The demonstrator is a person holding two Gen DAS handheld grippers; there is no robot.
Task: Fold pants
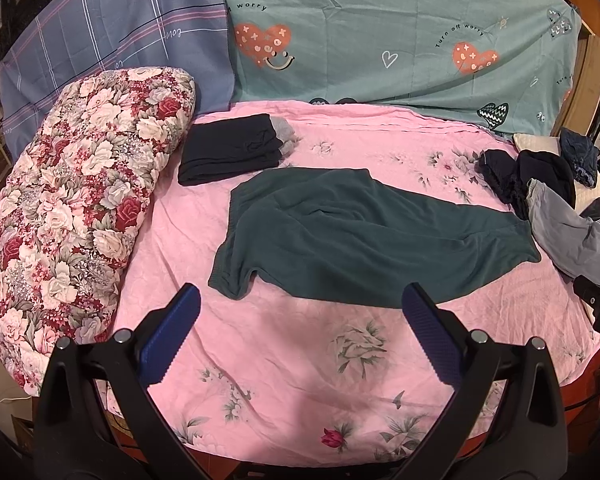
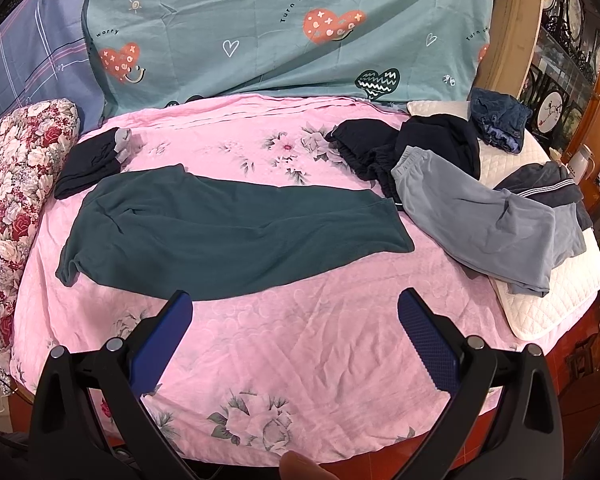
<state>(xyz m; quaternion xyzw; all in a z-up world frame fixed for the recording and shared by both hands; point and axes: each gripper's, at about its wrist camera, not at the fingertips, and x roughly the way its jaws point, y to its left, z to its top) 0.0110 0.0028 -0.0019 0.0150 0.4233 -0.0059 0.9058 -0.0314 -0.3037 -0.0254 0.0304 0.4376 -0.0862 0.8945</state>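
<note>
On the pink floral bedspread (image 2: 300, 344) the dark green pants (image 2: 228, 236) lie flat, already doubled leg over leg, waistband toward the flowered quilt roll (image 1: 68, 208) and cuffs toward the heap of unfolded clothes (image 2: 460, 184). Both the left gripper (image 1: 300, 320) and the right gripper (image 2: 296, 320) hover short of the pants' near edge, jaws spread wide and holding nothing.

Trouble looks likeliest at the cuff end: it touches the grey pants (image 2: 492, 228) in that heap, so a careless pinch there could catch the neighbour and drag it along. The waistband corner nearest the quilt roll is curled under, and I'd guess folding over it would lock in a lump. The soft bedspread could also bunch into the jaws with the cloth. A finished dark stack (image 1: 228, 148) sits just beyond the waistband, within reach of a wide swing.
</note>
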